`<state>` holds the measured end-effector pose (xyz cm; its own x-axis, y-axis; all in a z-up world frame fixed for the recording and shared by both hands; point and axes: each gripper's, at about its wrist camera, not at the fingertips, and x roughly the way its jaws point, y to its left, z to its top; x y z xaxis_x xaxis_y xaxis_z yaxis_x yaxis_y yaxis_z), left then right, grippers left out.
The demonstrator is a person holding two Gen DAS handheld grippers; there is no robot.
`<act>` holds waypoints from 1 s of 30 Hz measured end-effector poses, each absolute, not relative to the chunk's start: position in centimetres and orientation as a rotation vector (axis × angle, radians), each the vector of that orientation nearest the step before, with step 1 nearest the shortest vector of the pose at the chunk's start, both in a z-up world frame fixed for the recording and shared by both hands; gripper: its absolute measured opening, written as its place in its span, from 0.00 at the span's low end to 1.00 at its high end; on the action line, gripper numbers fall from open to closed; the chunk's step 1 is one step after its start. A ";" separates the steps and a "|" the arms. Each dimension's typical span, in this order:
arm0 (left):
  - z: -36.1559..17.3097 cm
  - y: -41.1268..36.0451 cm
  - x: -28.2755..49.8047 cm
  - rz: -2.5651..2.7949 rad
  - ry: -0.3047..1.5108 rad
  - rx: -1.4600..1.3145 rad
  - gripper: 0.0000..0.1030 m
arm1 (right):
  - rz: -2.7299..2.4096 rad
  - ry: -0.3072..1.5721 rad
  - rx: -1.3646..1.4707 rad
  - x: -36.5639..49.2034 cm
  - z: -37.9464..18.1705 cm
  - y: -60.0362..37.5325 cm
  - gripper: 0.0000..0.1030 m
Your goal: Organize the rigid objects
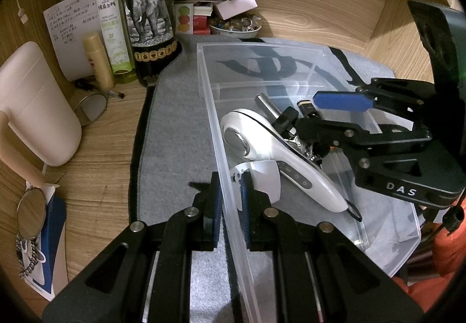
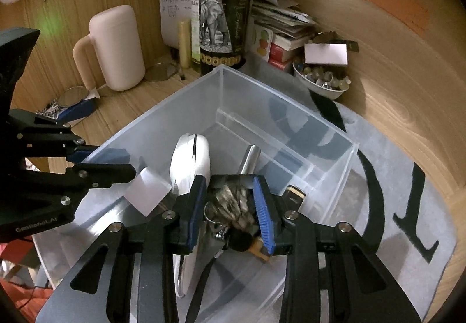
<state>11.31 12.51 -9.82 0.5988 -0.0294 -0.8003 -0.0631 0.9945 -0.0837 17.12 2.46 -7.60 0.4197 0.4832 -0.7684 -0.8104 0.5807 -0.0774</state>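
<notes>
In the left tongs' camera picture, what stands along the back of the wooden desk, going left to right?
Cream plastic jug with handle → small yellow tube → pale green spray bottle → dark wine bottle with elephant label → white bowl of small stones.

The left gripper (image 1: 230, 200) is held low with its jaws closed on the bin wall (image 1: 233, 224). The right gripper (image 2: 230, 212) is reached inside, jaws parted around a furry keychain (image 2: 231, 203).

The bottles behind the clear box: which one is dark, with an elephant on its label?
The tall wine bottle. It is black glass with an elephant picture; the spray bottle beside it is pale green, and the small tube is yellow.
</notes>
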 end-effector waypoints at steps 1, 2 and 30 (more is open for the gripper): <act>-9.8 12.5 11.3 0.019 0.929 -0.107 0.11 | 0.849 0.772 -0.479 17.1 -7.5 2.4 0.38; -9.8 12.5 11.3 0.020 0.929 -0.106 0.11 | 0.845 0.765 -0.475 17.1 -7.5 2.3 0.42; -2.4 8.6 5.3 0.074 0.647 -0.006 0.72 | 0.729 0.526 -0.282 11.5 -0.3 -7.3 0.85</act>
